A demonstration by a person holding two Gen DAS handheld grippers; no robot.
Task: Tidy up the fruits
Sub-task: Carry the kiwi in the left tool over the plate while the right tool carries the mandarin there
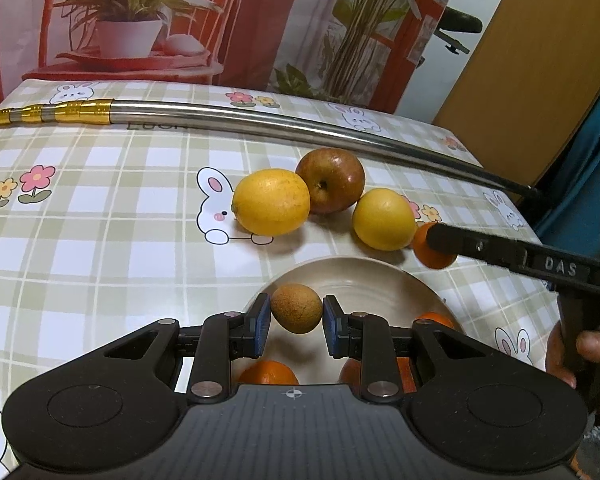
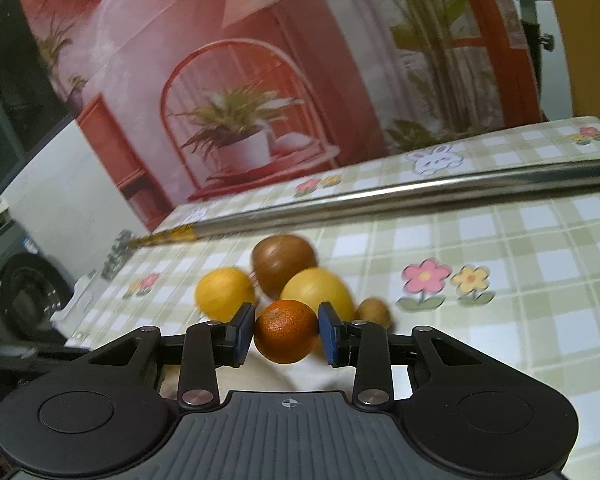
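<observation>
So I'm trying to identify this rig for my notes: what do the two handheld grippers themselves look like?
Both look alike: matte black plastic bodies with a ribbed grey top plate bearing a small crosshair mark, round side discs, silver pivot pins on the linkages, and jaws faced with blue pads. The left gripper and right gripper match. Seen from the left wrist camera, the right one carries raised "DAS" lettering. No cables show.

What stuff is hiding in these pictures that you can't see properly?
- Oranges in the round cream plate: left wrist view, mostly hidden under the left gripper, so their number is unclear.
- Small orange tangerine: left wrist view, partly covered by the right gripper's black finger.
- Cream plate: right wrist view, hidden behind the right gripper.
- Lettering on the long silver metal pole: left wrist view, too small to read.
</observation>
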